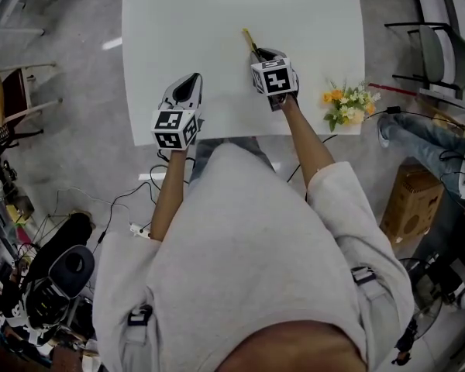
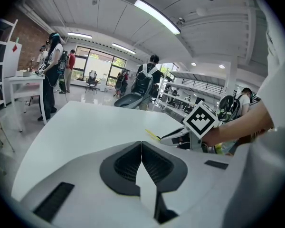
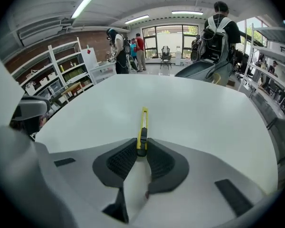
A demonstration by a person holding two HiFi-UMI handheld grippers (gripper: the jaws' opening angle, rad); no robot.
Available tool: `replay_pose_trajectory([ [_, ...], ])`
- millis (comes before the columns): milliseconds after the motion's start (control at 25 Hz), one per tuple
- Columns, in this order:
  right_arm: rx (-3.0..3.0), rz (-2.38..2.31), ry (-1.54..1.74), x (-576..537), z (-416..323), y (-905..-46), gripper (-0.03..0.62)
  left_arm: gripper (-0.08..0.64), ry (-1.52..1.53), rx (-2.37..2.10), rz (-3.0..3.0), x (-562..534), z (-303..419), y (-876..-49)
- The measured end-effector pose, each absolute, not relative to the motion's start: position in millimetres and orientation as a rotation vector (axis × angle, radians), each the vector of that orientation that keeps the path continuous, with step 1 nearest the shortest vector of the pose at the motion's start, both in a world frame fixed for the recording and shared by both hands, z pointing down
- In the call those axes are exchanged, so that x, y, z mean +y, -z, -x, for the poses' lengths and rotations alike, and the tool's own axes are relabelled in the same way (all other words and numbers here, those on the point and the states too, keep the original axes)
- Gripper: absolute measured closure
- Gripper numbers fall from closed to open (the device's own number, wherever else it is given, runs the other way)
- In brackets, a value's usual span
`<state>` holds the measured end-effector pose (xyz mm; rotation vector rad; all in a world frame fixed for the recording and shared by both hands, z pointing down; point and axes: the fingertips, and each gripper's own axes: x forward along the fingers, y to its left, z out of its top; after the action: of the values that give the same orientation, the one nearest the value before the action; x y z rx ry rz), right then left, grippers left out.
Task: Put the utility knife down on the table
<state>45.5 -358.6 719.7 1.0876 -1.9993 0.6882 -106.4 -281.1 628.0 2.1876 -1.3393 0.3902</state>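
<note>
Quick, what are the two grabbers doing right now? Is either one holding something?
Left gripper: closed, with nothing between its jaws.
Right gripper: closed on the yellow utility knife.

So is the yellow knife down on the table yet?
Not yet. Done so far: the utility knife is out over the white table. In hand: the right gripper is shut on its back end, with the front end pointing out above the tabletop. Left to do: lay it flat and open the jaws. The left gripper is shut with nothing in it.
</note>
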Motion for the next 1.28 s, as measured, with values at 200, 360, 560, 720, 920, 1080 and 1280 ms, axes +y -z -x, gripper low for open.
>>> replay_pose_trajectory([
  [200, -1.960, -1.064, -0.669, -360, -44, -723, 0.509, 0.538, -0.387, -1.341, -2.183, -280, 108, -628],
  [360, -1.958, -1.074, -0.680, -360, -45, -724, 0.509, 0.538, -0.384, -1.335, -2.193, -282, 106, -626],
  [560, -1.991, -1.049, -0.684, -358, -42, -725, 0.496, 0.538, -0.389, -1.333, -2.199, -282, 106, -626],
  [720, -2.018, -1.044, -0.682, -356, -37, -719, 0.417, 0.538, -0.390, -1.332, -2.204, -281, 108, -624],
  [920, -2.048, -1.114, -0.655, -354, -46, -707, 0.419, 0.539, -0.389, -1.332, -2.212, -280, 108, -621],
  [1080, -2.069, -1.193, -0.687, -344, -56, -693, 0.448, 0.539, -0.389, -1.319, -2.225, -282, 107, -618],
  [1280, -2.079, -1.316, -0.698, -326, -76, -677, 0.506, 0.539, -0.387, -1.290, -2.255, -286, 99, -615],
])
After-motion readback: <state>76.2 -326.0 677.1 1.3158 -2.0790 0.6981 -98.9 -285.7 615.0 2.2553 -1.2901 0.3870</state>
